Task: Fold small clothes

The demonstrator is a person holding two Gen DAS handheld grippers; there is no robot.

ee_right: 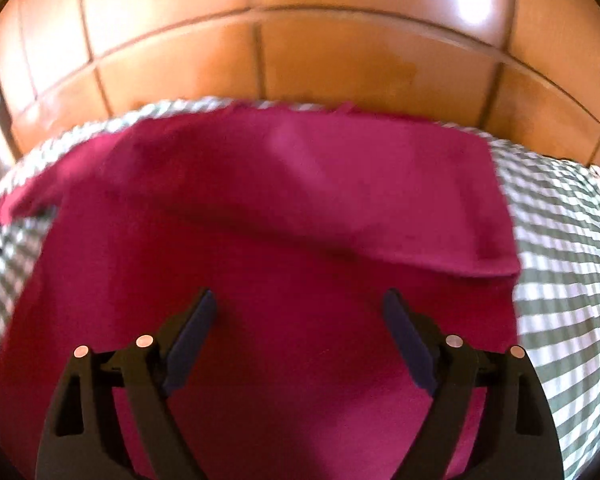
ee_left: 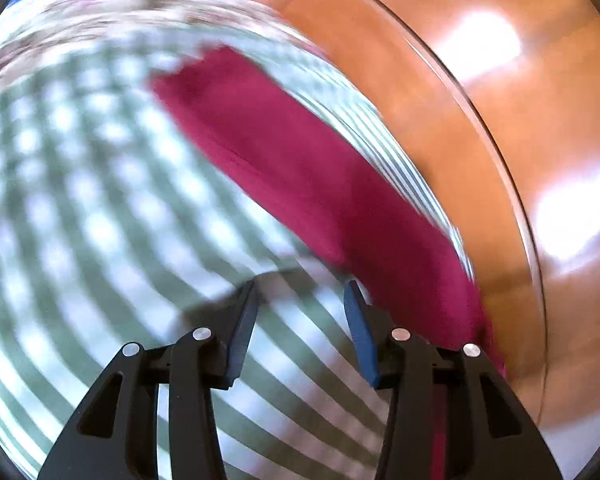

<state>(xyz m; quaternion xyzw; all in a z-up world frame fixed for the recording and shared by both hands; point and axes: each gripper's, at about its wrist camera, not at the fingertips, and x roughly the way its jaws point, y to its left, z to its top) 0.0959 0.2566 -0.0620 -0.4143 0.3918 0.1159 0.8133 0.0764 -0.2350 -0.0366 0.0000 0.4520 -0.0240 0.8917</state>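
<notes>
A magenta cloth (ee_right: pixel 284 208) lies on a green-and-white striped tablecloth (ee_right: pixel 564 272), with a fold running across its upper part. My right gripper (ee_right: pixel 300 300) is open just above the cloth's near half and holds nothing. In the left wrist view the same cloth (ee_left: pixel 292 160) lies as a long strip along the table's right edge. My left gripper (ee_left: pixel 302 286) is open over the striped tablecloth (ee_left: pixel 80 200), with its right finger (ee_left: pixel 360 332) beside the cloth's near end. The view is motion-blurred.
The table's edge (ee_left: pixel 480 128) curves along the right of the left wrist view, with an orange tiled floor (ee_left: pixel 540 160) beyond it. In the right wrist view the floor (ee_right: pixel 300 40) lies past the table's far edge.
</notes>
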